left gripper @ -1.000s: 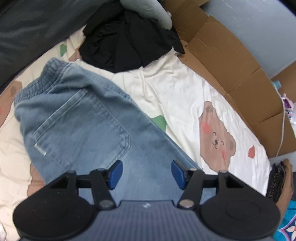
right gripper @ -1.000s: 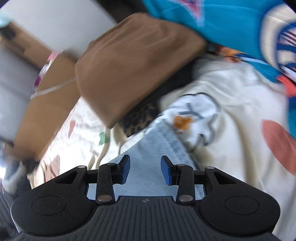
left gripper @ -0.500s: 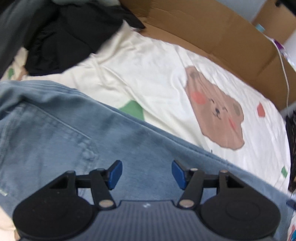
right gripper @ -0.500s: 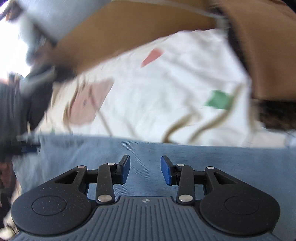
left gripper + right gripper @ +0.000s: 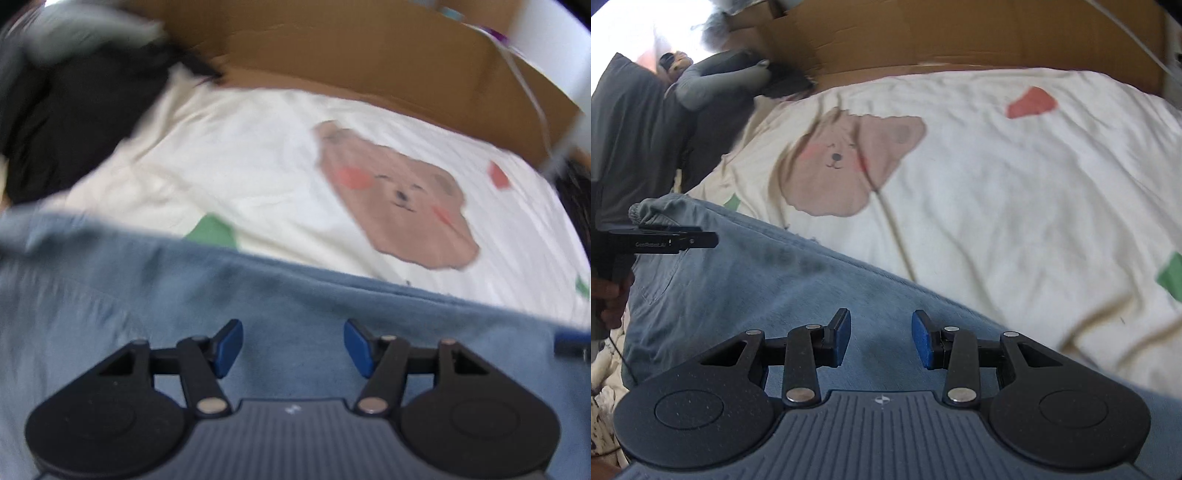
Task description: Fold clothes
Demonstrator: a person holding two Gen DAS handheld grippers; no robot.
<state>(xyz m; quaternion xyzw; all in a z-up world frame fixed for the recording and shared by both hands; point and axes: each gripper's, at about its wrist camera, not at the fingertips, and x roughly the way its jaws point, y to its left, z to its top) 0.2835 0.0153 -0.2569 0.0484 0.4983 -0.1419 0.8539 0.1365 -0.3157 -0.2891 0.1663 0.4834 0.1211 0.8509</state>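
Light blue jeans [image 5: 184, 314] lie flat on a cream bedsheet and fill the lower half of both views. My left gripper [image 5: 293, 347] hovers over the denim, a little short of the jeans' far edge. Its jaws are opening, and nothing is between the blue pads [image 5: 229, 347]. My right gripper [image 5: 881, 339] stands open over the jeans [image 5: 757, 288] further along, with nothing pinched. In the right wrist view the elastic waistband [image 5: 653, 206] shows at the left. The left gripper [image 5: 668, 242] is there too, held by a hand [image 5: 611, 295].
The bear-print sheet [image 5: 399, 199] stretches beyond the jeans. A black clothing heap [image 5: 74, 110] lies at the far left, with grey garments [image 5: 716, 81] near it. Flattened cardboard [image 5: 369, 55] lines the far side of the bed, and a white cable [image 5: 528, 85] runs over it.
Both wrists rolled and swept across. The left view dropped from the back pocket toward the jeans' far edge. The right view swung from the brown cushion to the jeans' length and waistband.
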